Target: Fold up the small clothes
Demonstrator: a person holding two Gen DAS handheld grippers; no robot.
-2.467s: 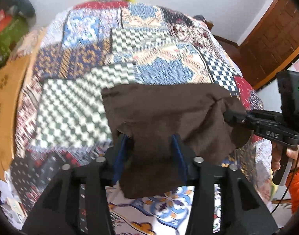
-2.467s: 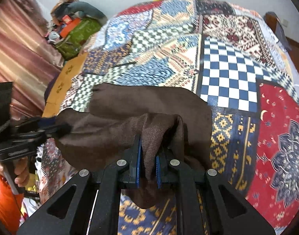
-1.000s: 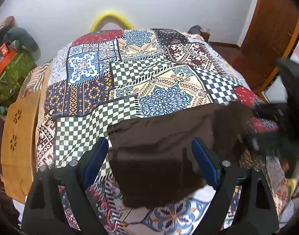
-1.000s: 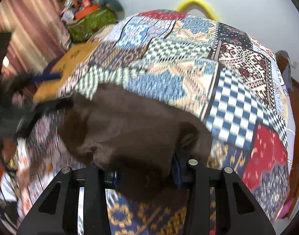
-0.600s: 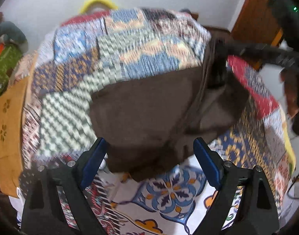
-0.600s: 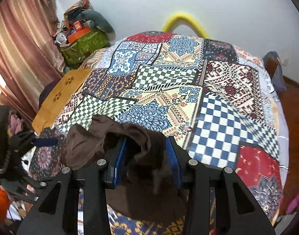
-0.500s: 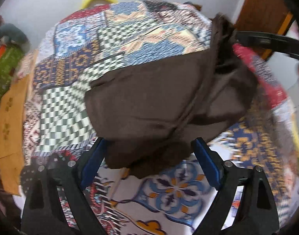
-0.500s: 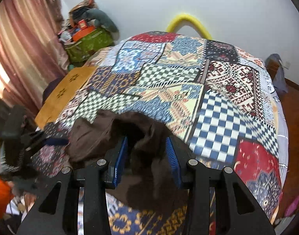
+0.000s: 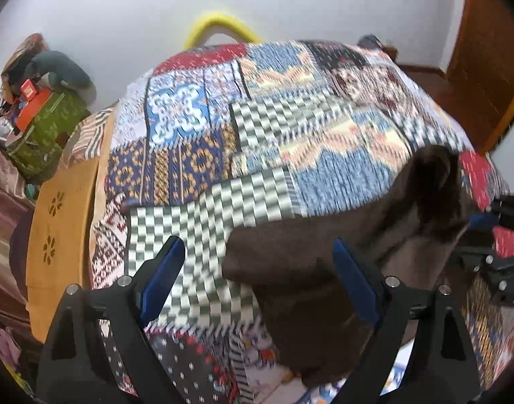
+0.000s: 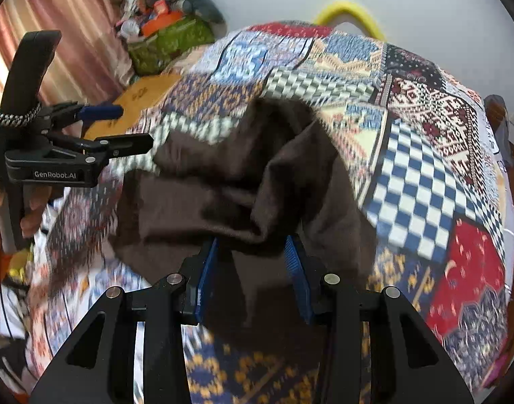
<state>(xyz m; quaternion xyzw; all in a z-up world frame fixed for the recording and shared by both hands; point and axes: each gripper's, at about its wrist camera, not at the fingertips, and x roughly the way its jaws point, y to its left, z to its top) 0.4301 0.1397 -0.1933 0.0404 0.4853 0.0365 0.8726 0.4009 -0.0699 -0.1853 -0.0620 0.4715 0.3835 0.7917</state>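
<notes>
A small dark brown garment (image 9: 311,269) lies bunched on the patchwork bedspread (image 9: 257,128); it also shows in the right wrist view (image 10: 243,181). My left gripper (image 9: 257,259) is open and empty, its blue pads wide apart, with the cloth's left edge under the right pad. It also shows at the left of the right wrist view (image 10: 132,128). My right gripper (image 10: 253,249) has its jaws apart with a raised fold of the brown cloth between the pads. It shows at the right edge of the left wrist view (image 9: 486,232).
A wooden board (image 9: 61,229) lies along the bed's left side. A green bag with clutter (image 9: 38,131) stands at the far left by the wall. A yellow hoop (image 9: 220,27) rises behind the bed. A wooden door (image 9: 486,67) is at the right.
Both grippers have let go of the brown garment and opened. The left gripper has swung left off the cloth. The right gripper lifted a bunch of cloth and has come down with it over the garment.
</notes>
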